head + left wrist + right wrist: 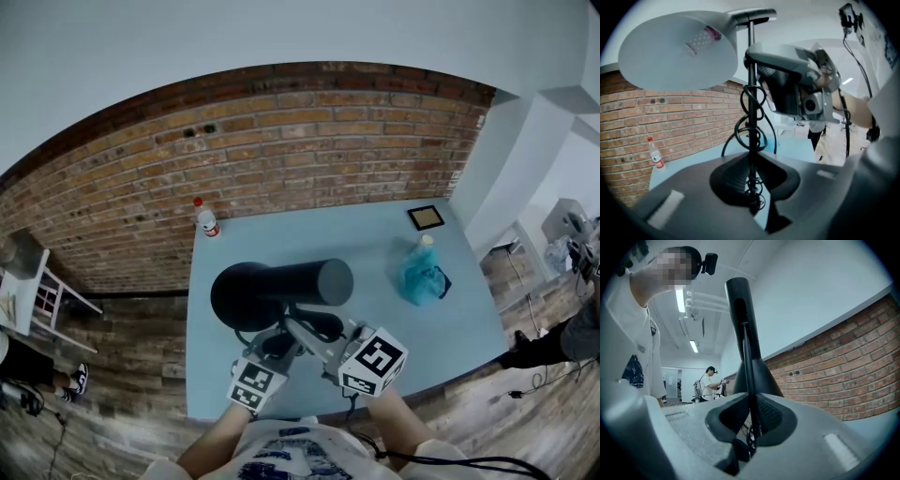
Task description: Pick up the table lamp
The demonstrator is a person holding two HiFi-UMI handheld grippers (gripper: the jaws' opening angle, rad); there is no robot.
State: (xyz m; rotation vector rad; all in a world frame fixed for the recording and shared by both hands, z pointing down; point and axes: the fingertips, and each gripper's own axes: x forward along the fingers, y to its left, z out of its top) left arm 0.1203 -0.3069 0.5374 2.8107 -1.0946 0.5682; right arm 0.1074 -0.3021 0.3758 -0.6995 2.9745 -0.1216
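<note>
steadily now, starting at the left: leave the clear plastic bottle [206, 218] with its red cap standing at the far desk [309, 234] edge by the rough brick wall [281, 141], well apart from the work. hold the left gripper [751, 186] as seen, fingers closed on the thin black stem [751, 93] of the table lamp [281, 289], a slim rod wound loosely with a glossy cord [761, 122]. squeeze firmly against twisting on so smooth and narrow a rod. carry the lamp near upright over the near part of the desk, minding the wide, flared shade [679, 51], black outside, pale and matte inside, and probably top-heavy. match it with the right gripper [752, 423], fingers likewise clamped on the same stem from the other side, and raise both at one pace. cannot tell the base's clearance from the desk. steer clear of the crinkly teal bag [420, 274] and the small flat framed square [426, 217] further right.
</note>
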